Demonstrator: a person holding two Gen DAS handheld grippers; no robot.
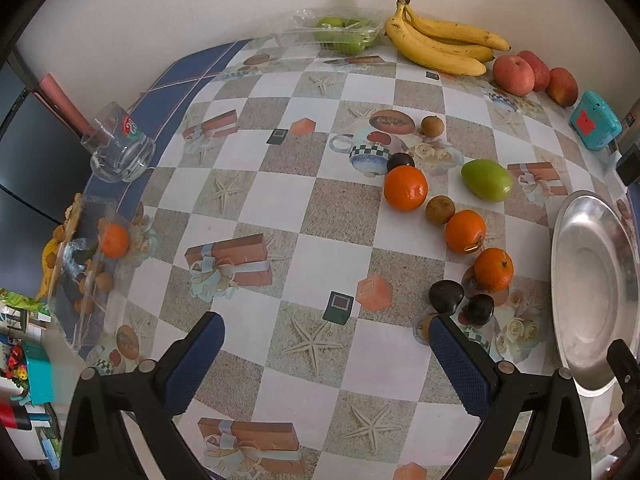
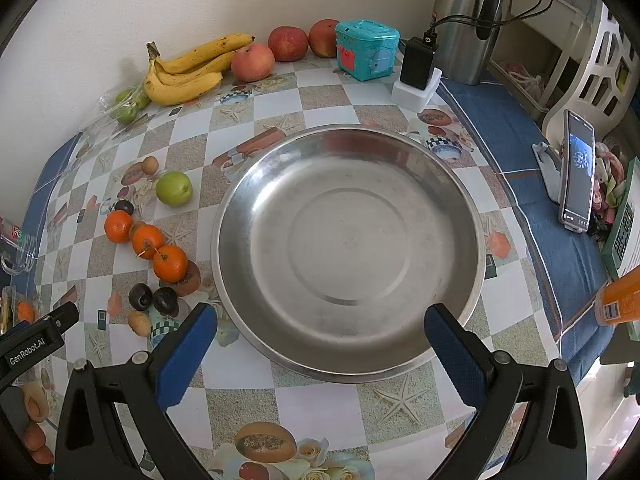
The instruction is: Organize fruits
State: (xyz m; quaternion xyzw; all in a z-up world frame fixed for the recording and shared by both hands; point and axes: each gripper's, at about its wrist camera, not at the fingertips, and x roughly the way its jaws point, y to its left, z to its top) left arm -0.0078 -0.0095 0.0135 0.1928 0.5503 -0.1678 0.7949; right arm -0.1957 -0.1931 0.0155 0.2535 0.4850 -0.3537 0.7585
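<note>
The left gripper (image 1: 326, 344) hangs with its jaws spread wide and nothing between them, low over the patterned counter (image 1: 280, 184). The right gripper (image 2: 320, 330) is likewise wide apart and empty, poised over the near rim of the metal plate (image 2: 256, 184).

Just past the left gripper's right finger lie two dark plums (image 1: 460, 300), with a small brown fruit (image 1: 421, 326) partly hidden behind that finger. Beyond them three oranges (image 1: 465, 231) run in a loose diagonal line with another small brown fruit (image 1: 439, 209) wedged between two of them, a green mango (image 1: 486, 179) off to one side. At the counter's far edge, against the wall, sit a bunch of bananas (image 1: 440, 46), three red apples (image 1: 513, 73) and a clear packet of green fruit (image 1: 340, 34).

The plate is bare (nothing sorted yet, by my reading), and it sits beside the loose fruit, towards the counter's right side.

The risk, as I judge it, is rolling: the fruit is round, smooth-skinned and bunched together, so a finger coming down on one plum could nudge its neighbour or an orange away. The plums look soft enough to bruise under a hard squeeze.
</note>
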